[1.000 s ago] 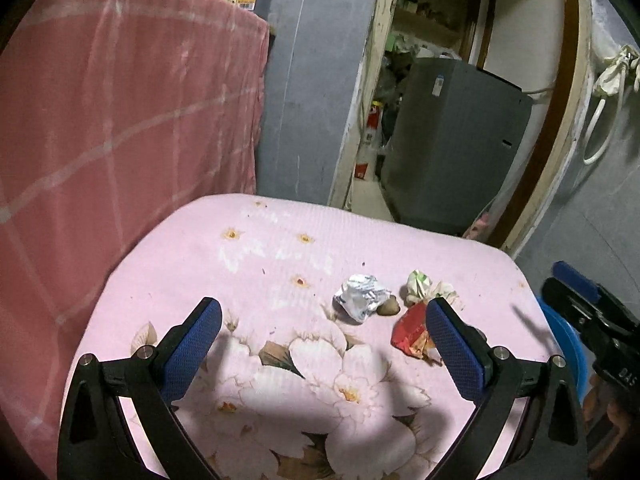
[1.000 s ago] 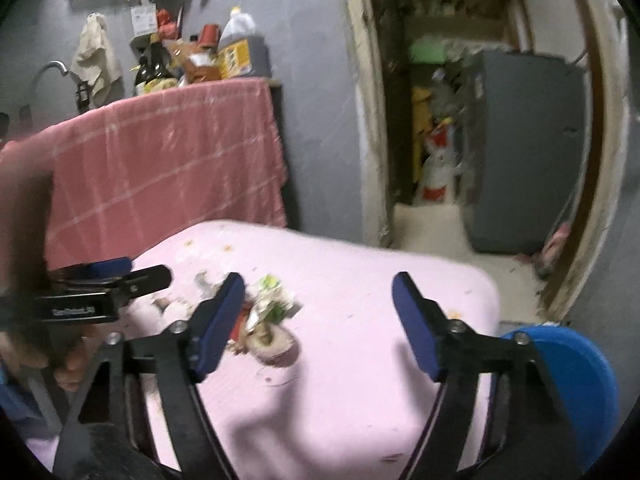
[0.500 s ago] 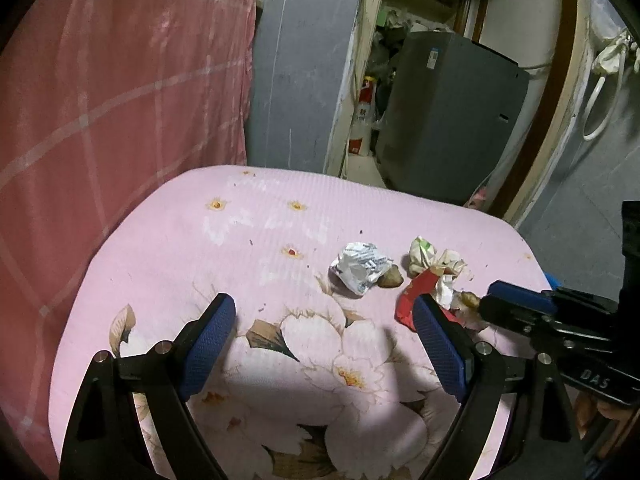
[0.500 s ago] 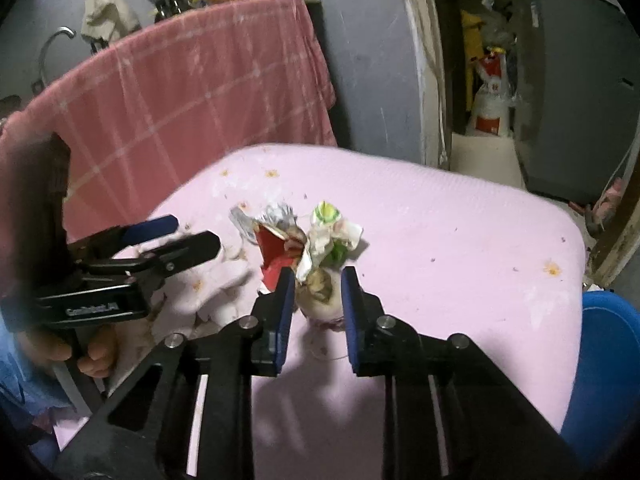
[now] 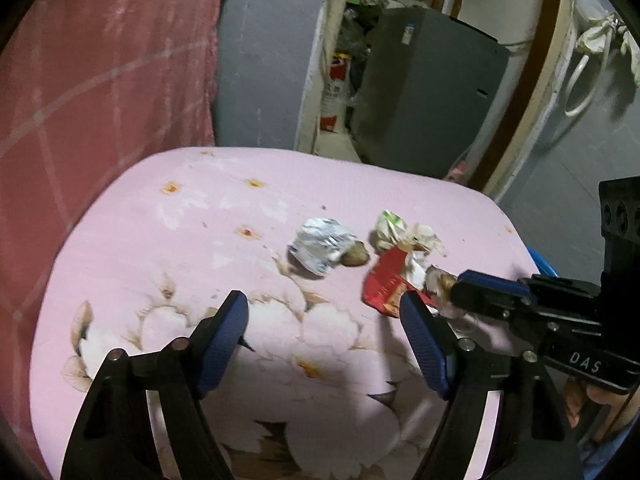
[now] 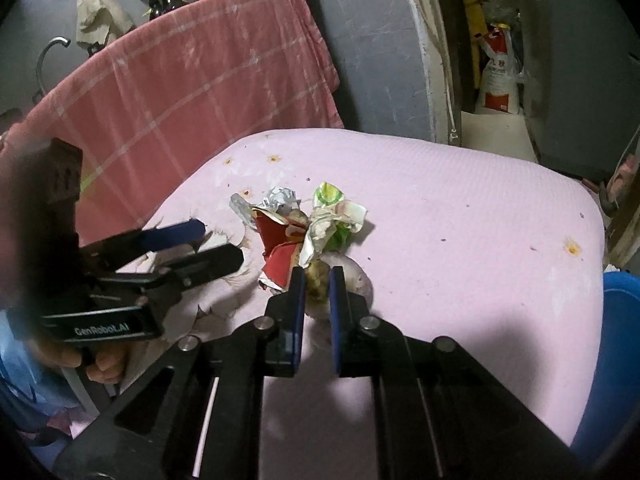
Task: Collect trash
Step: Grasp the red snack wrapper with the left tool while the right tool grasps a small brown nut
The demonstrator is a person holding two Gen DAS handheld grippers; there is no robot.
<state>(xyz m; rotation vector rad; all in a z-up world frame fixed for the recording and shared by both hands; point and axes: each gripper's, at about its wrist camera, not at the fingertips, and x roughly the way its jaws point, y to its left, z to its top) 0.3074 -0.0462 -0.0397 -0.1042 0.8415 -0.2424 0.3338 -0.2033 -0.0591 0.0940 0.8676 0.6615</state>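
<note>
A heap of trash lies on the pink flowered tabletop (image 5: 200,216): a silver crumpled wrapper (image 5: 322,246), a brown nut-like scrap (image 5: 355,257), a green-white wrapper (image 5: 389,229) and a red wrapper (image 5: 387,285). My right gripper (image 6: 317,282) is shut on a brownish scrap (image 6: 317,278) at the near edge of the heap, beside the red wrapper (image 6: 278,258); it also shows in the left wrist view (image 5: 460,290). My left gripper (image 5: 323,330) is open and empty above the table, short of the silver wrapper.
A pink checked cloth (image 6: 192,92) hangs over a counter behind the table. A blue bin (image 6: 618,356) stands off the table's right edge. A doorway with a grey appliance (image 5: 428,92) and a sack (image 6: 500,84) lies beyond.
My right gripper moved in to the heap and closed from wide open onto the brownish scrap. My left gripper moved forward a little and stayed open.
</note>
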